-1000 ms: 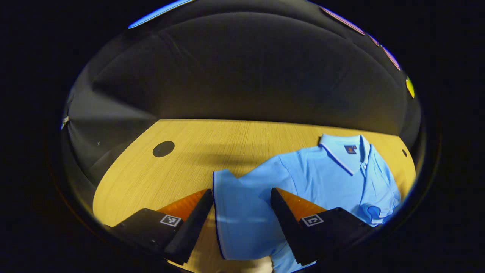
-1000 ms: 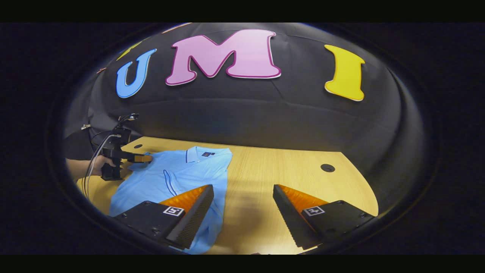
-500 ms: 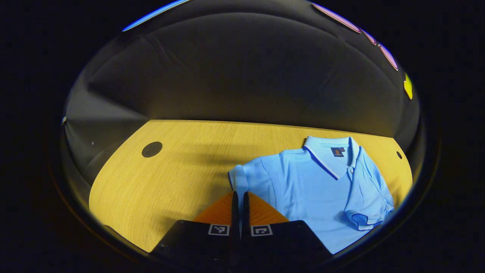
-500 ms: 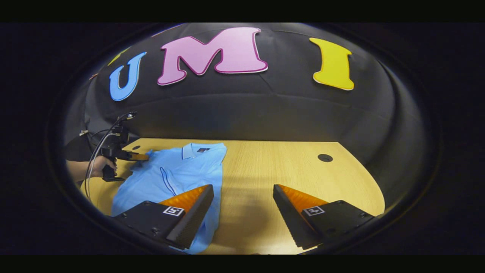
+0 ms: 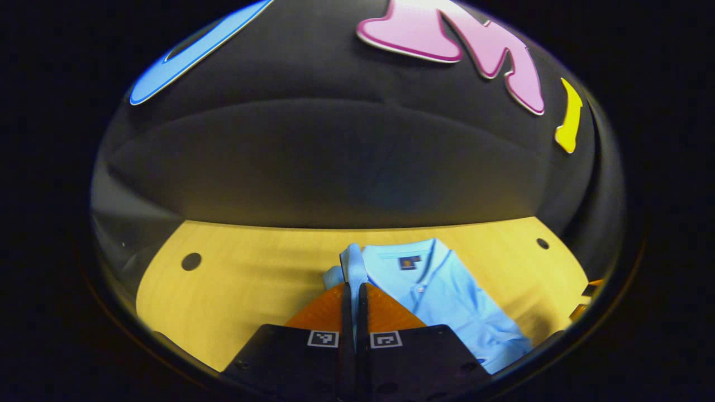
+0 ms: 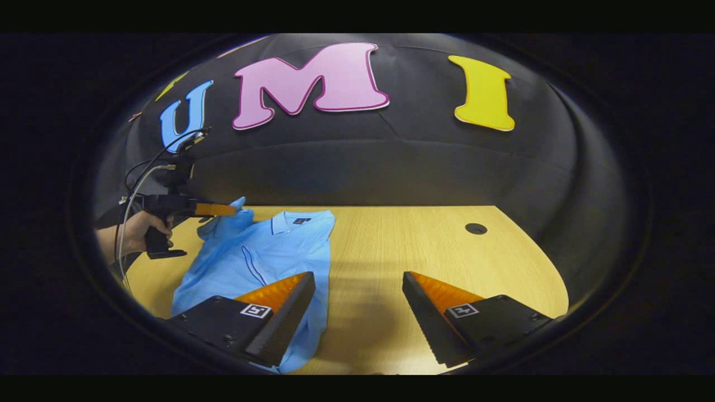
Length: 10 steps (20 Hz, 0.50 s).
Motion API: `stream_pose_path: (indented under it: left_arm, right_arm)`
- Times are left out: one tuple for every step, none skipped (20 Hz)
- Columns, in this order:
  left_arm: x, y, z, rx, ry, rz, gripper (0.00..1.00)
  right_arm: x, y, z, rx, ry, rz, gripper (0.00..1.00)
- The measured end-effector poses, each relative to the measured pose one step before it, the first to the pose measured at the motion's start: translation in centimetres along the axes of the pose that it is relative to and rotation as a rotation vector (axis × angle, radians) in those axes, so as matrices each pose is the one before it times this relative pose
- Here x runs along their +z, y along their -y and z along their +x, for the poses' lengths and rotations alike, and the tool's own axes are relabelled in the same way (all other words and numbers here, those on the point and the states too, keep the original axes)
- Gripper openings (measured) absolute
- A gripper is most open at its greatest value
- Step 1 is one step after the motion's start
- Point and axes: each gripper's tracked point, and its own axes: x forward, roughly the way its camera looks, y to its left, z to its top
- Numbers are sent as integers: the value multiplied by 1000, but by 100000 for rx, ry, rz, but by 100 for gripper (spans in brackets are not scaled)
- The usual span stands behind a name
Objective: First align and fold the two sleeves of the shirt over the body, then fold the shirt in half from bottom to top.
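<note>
Since a second ago the left gripper (image 6: 234,209), pinching the shirt's (image 6: 268,251) left sleeve (image 6: 226,220), has lifted it off the table (image 6: 424,245) at centre-left, starting the fold; right gripper (image 6: 357,301) remains spread, idle.

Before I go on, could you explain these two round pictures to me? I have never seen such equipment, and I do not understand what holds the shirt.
A person holds a two-finger gripper in each hand; a camera rides on each. The left gripper view looks along the left gripper, whose fingers are shut on a sleeve of the blue shirt, lifted off the wooden table. The right gripper view looks along the right gripper, which is open and holds nothing. Farther off it shows the left gripper in a hand, pulling the sleeve up.
</note>
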Motion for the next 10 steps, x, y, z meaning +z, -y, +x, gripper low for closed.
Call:
stream_pose_path:
  left_arm:
    - [-256,1557,-228,-2640,-989,-1197,6]
    - [-267,1420,-152,-2520,-438,-1384,6]
    - [-263,1417,-152,-2460,-139,-1636,6]
    - [-314,1296,-60,-2323,-70,-1973,7]
    - [-575,1204,-98,-2391,-518,-1940,8]
    - [-639,1146,-200,-2880,-1085,-2387,12]
    - [-836,820,-36,-2429,-1125,-1846,14]
    - [-773,892,-605,-2609,-592,-1139,19]
    - [-829,663,-767,-2297,26,46,18]
    - [-765,359,-951,-1366,21,1370,30]
  right_arm:
    - [10,35,-233,-361,393,18,98]
    - [-151,-122,-351,12,-7,154,98]
    - [-137,-98,-331,138,-203,257,98]
    - [-243,-112,-287,-2,5,247,97]
    - [-169,-138,-437,-33,-86,225,97]
    - [-207,-205,-350,-229,-60,72,97]
    - [-317,-104,-458,-861,-604,-235,97]
    - [-443,-160,-564,-474,-631,-235,97]
    - [-255,-442,-533,451,-131,-229,97]
    - [-422,-418,-681,257,-394,-460,96]
